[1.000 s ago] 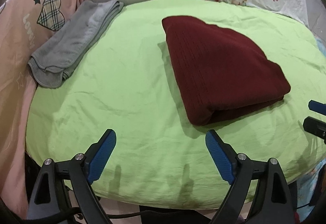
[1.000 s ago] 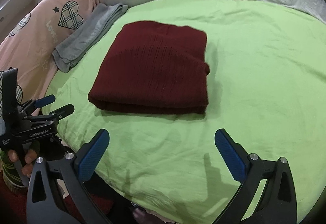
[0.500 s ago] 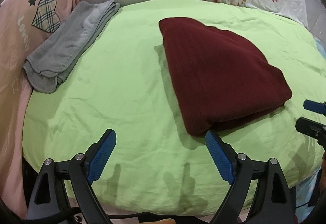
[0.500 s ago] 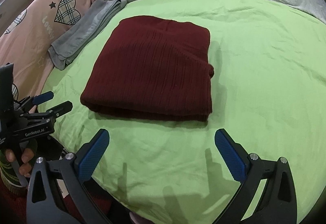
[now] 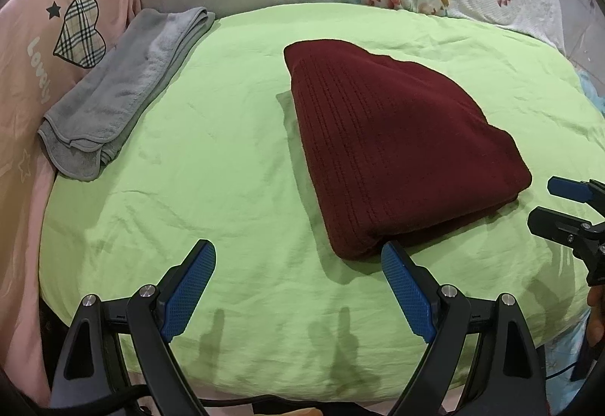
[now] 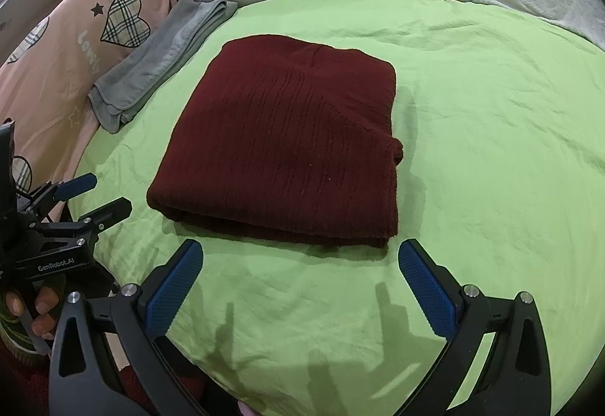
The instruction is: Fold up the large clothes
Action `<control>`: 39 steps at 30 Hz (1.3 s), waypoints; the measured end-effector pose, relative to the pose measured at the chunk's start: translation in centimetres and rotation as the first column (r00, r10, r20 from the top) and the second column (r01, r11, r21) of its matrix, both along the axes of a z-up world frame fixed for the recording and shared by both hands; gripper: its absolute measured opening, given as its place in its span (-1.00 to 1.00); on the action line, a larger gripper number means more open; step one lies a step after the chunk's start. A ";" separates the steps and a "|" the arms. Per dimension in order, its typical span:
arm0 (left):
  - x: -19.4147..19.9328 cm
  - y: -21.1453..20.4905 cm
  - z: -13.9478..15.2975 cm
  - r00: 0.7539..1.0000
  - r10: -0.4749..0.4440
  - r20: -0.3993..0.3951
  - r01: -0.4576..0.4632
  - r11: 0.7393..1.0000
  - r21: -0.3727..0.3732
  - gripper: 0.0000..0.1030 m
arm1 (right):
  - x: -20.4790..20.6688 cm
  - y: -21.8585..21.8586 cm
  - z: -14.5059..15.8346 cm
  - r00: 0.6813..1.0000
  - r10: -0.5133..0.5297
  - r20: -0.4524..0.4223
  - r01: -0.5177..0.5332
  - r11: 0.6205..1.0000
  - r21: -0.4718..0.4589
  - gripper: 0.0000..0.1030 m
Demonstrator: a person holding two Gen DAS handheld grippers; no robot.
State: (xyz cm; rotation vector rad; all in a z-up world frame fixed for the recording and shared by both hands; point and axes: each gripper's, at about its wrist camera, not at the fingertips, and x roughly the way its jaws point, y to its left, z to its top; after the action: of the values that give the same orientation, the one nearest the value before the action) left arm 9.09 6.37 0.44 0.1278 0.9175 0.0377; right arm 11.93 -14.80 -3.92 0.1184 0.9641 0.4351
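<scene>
One folded maroon sweater (image 6: 287, 144) lies in the middle of the green bed sheet (image 6: 491, 113). One folded grey towel (image 5: 121, 91) lies at the sheet's far left edge, against a pink quilt (image 5: 34, 38). There are two grippers: the left gripper (image 5: 298, 265) and the right gripper (image 6: 300, 261) both hover over the sheet just short of the sweater's near edge, jaws spread wide, holding and touching nothing.

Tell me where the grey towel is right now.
The grey towel lies folded at the far left edge of the green sheet, against the pink pillow, left of and apart from the maroon sweater.
</scene>
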 end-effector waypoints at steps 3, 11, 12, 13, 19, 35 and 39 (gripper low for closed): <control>-0.2 -0.1 0.1 1.000 0.001 0.003 -0.001 1.000 -0.004 0.75 | 0.0 -0.1 -0.1 1.000 -0.003 -0.003 0.003 1.000 0.001 0.99; -0.5 -0.4 0.6 1.000 -0.018 0.011 0.018 1.000 -0.016 0.75 | -0.2 -1.0 0.3 1.000 -0.023 -0.001 0.023 1.000 0.014 0.99; -0.6 -0.5 0.6 1.000 -0.021 0.013 0.021 1.000 -0.017 0.75 | -0.3 -1.1 0.4 1.000 -0.025 0.001 0.025 1.000 0.015 0.99; -0.6 -0.4 0.7 1.000 -0.023 0.015 0.023 1.000 -0.018 0.75 | -0.4 -1.2 0.6 1.000 -0.028 0.004 0.028 0.999 0.016 0.99; -0.8 -0.6 0.8 0.999 -0.028 0.020 0.029 0.999 -0.025 0.75 | -0.5 -1.6 0.9 0.999 -0.034 0.008 0.034 0.999 0.021 0.99; -1.3 -0.8 1.2 0.999 -0.037 0.029 0.038 0.999 -0.035 0.75 | -1.1 -1.0 1.3 1.000 -0.015 0.019 0.015 1.000 0.024 0.99; -1.2 -0.8 1.2 0.999 -0.039 0.029 0.040 0.999 -0.034 0.75 | -1.0 -1.0 1.3 1.000 -0.016 0.018 0.016 1.000 0.027 0.99</control>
State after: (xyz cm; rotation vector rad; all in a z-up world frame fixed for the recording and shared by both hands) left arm 7.86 5.58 1.61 0.1128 0.8869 -0.0132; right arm 10.90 -15.84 -2.63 0.1460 0.9394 0.4338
